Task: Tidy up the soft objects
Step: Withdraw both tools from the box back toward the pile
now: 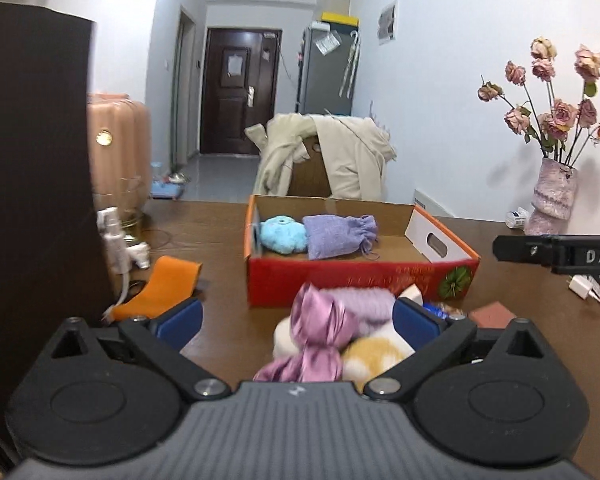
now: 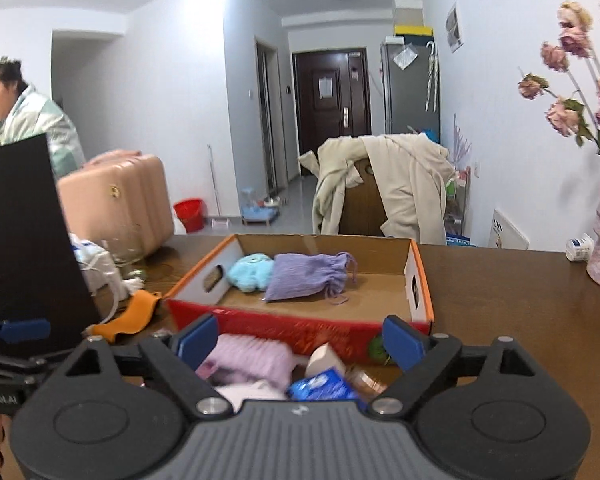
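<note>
Your left gripper (image 1: 298, 322) and right gripper (image 2: 300, 340) both hang with jaws spread and empty above the pile of soft items (image 1: 332, 332), ready to pick. The blue plush (image 2: 250, 272) and lilac drawstring pouch (image 2: 308, 276) already lie in the cardboard box (image 2: 300, 330).

1. A cardboard box (image 1: 360, 280) stands on the table (image 1: 220, 232).
2. A plush toy (image 1: 280, 234) and a drawstring pouch (image 1: 336, 236) lie side by side inside, toy left.
3. A pile of soft things (image 1: 340, 332) lies before the box.
4. A vase (image 1: 552, 200) stands far right.
</note>
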{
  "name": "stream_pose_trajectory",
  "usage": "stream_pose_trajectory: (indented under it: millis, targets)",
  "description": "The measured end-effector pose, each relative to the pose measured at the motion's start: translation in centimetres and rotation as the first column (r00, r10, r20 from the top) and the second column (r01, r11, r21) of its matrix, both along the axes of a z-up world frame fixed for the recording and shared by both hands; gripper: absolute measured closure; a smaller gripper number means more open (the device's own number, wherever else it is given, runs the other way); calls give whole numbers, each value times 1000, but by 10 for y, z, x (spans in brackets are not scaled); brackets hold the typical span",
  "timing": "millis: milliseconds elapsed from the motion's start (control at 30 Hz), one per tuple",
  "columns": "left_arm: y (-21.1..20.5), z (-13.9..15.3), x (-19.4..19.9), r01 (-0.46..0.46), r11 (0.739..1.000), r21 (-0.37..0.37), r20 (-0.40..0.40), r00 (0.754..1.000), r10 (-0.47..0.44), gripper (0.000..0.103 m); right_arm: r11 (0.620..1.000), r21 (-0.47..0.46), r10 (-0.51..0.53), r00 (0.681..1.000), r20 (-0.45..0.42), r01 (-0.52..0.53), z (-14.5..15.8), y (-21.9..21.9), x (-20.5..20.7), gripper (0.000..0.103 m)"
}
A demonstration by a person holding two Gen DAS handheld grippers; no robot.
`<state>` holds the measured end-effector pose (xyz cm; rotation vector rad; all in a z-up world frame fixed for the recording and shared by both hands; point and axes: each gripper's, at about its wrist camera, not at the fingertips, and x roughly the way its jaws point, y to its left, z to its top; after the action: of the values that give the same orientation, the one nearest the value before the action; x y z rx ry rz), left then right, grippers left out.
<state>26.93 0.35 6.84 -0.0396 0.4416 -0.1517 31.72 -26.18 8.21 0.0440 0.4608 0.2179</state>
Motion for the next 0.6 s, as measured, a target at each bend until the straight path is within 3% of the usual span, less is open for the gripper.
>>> stream_pose_trajectory:
  millis: [300,600]
  targets:
    - [2,-13,-84,-33,999,42,45,999,31,0,1000,-3,-30,993,113,30,-24,17,-101,10]
    - [-9,-20,-119,4,999,46,12,1000,-5,0,1000,-20,-13,997,81,15,-47,20,-163,8]
